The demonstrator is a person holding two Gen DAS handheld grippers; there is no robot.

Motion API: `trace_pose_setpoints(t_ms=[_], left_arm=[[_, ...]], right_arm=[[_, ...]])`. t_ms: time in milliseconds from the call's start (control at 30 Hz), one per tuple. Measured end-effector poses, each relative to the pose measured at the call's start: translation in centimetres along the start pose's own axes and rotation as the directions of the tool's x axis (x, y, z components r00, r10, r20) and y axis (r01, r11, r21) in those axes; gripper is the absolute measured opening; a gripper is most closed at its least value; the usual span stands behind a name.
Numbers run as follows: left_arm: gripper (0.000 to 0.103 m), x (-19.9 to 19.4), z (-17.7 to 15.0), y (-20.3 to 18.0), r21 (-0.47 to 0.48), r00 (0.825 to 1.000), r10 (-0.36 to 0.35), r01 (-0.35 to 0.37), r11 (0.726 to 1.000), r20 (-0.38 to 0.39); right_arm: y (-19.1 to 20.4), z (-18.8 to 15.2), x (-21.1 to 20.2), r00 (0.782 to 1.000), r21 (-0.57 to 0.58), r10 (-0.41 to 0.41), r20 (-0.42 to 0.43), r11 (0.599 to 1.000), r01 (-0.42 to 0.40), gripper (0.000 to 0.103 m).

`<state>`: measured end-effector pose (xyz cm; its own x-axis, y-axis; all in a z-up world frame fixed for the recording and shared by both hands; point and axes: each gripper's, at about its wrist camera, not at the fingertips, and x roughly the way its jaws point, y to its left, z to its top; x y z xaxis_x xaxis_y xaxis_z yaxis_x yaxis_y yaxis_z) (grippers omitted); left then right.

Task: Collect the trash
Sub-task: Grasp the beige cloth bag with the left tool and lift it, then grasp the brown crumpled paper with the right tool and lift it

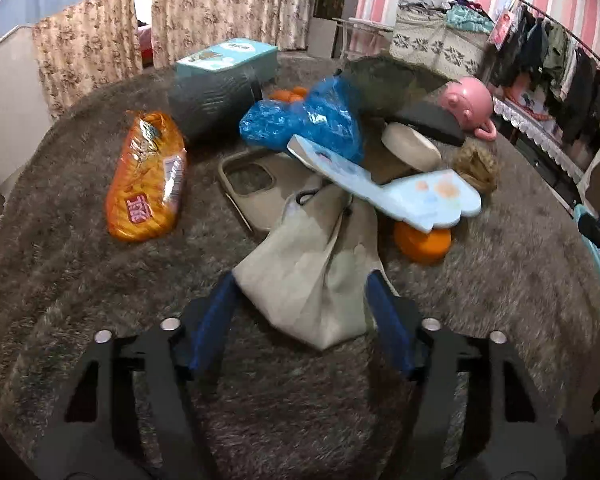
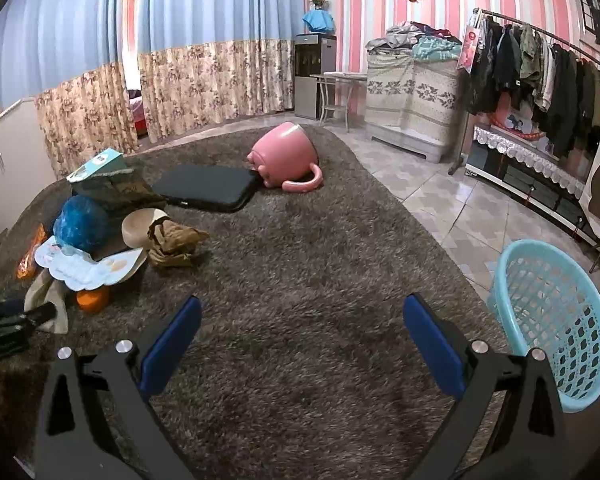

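Note:
Trash lies in a pile on a brown shaggy rug (image 1: 80, 288). A crumpled beige bag (image 1: 316, 272) lies nearest, its lower part between the fingers of my open left gripper (image 1: 302, 280). Behind it are an orange snack packet (image 1: 148, 176), a blue plastic bag (image 1: 308, 120), a light blue card (image 1: 384, 188), an orange lid (image 1: 424, 244) and a brown crumpled wrapper (image 1: 476, 164). My right gripper (image 2: 302, 304) is open and empty over bare rug (image 2: 300, 248). The pile (image 2: 92, 248) lies to its left. A light blue mesh basket (image 2: 556, 320) stands at its right.
A pink pig-shaped pot (image 2: 286, 158), a black flat case (image 2: 206, 188), a beige bowl (image 2: 140, 226) and a teal box (image 1: 228, 60) lie on the rug. A beige phone case (image 1: 252, 184) lies by the bag. Tiled floor, a clothes rack (image 2: 540, 60) and a covered cabinet (image 2: 412, 96) are at the right.

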<state>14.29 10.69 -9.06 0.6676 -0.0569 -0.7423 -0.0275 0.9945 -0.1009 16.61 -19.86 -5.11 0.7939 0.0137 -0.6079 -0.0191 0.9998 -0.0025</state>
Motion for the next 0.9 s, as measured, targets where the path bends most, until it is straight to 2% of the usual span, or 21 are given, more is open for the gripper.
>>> trace_pose_setpoints(t_ms=[33,100,200,267,400,600,733,900], left_arm=[[0.058,-0.2,0.0,0.1,0.001,1.000,-0.006,0.006,1.000,0.010],[0.042,-0.8,0.0,0.5,-0.003,1.000,-0.028,0.028,1.000,0.015],[0.031,-1.5,-0.1,1.6,-0.033,0.999,-0.050,0.050,0.998,0.018],[0.028,-2.1,-0.1,2.4,-0.049,0.998,-0.050,0.051,0.998,0.027],[0.027,-4.2,0.0,4.1,-0.062,0.996,-0.047,0.052,0.997,0.076],[0.027,-7.1,1.3,6.9,-0.085,0.985,0.016,-0.002,0.996,0.174],[0.027,-6.5,2.6,8.7,-0.110,0.977,0.080,-0.059,0.992,0.199],[0.027,-5.4,4.3,10.0,-0.151,0.967,0.112,-0.078,0.985,0.230]], right_arm=[[0.2,0.0,0.1,1.000,-0.004,0.001,-0.002,1.000,-0.001,0.099],[0.5,-0.1,0.3,1.000,-0.005,0.018,-0.010,1.000,-0.018,0.099],[0.9,-0.2,0.4,0.999,-0.009,0.040,-0.023,0.999,-0.040,0.099],[1.3,-0.2,0.4,0.999,-0.024,0.045,-0.024,0.999,-0.045,0.099],[2.4,-0.1,0.6,0.999,-0.053,0.048,-0.016,0.997,-0.049,0.099],[4.2,1.2,2.1,0.997,-0.078,0.077,-0.022,0.994,-0.078,0.099],[5.9,1.5,3.8,0.994,-0.104,0.098,-0.045,0.989,-0.102,0.099],[7.4,2.5,6.4,0.991,-0.114,0.114,-0.071,0.986,-0.122,0.098]])
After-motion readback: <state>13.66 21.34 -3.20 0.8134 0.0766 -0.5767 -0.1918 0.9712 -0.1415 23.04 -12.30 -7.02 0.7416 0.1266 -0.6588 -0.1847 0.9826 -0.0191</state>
